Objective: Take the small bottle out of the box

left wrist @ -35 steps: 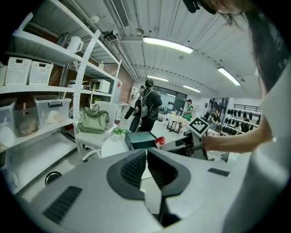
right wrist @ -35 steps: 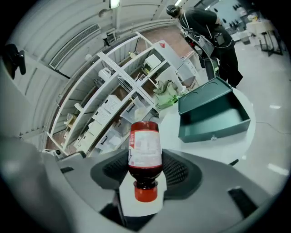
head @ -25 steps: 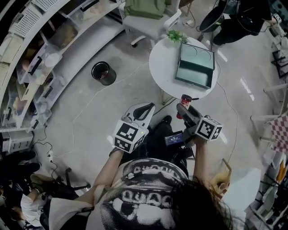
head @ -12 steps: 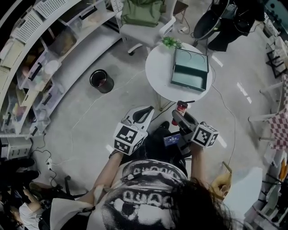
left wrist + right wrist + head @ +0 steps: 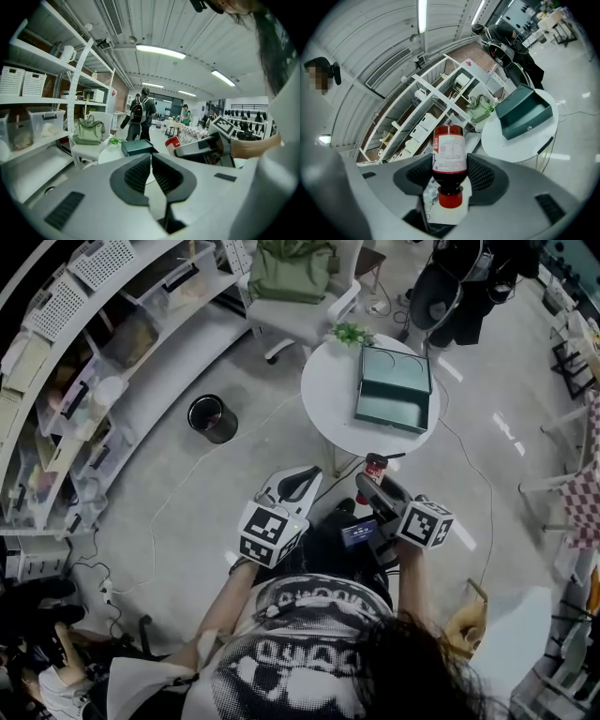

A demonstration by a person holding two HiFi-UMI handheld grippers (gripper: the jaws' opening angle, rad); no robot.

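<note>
My right gripper [image 5: 372, 482] is shut on a small dark bottle [image 5: 375, 468] with a red cap and a white label [image 5: 449, 154]; the cap end points back toward the camera. It is held in the air near the front edge of the round white table [image 5: 328, 395]. The green box [image 5: 394, 388] stands open on that table, its lid raised at the far side [image 5: 522, 112]. My left gripper [image 5: 296, 482] hangs left of the right one, shut with nothing between its pads [image 5: 151, 176].
A small green plant [image 5: 352, 333] stands at the table's far edge. A white chair with a green bag [image 5: 296, 268] is behind it. White shelving [image 5: 84, 362] runs along the left, with a black bin [image 5: 212, 418] on the floor. People stand in the distance [image 5: 139, 117].
The view has shifted slightly, so the table and box sit a little farther left and up. My right gripper still holds the bottle off the table; the left has barely moved.
</note>
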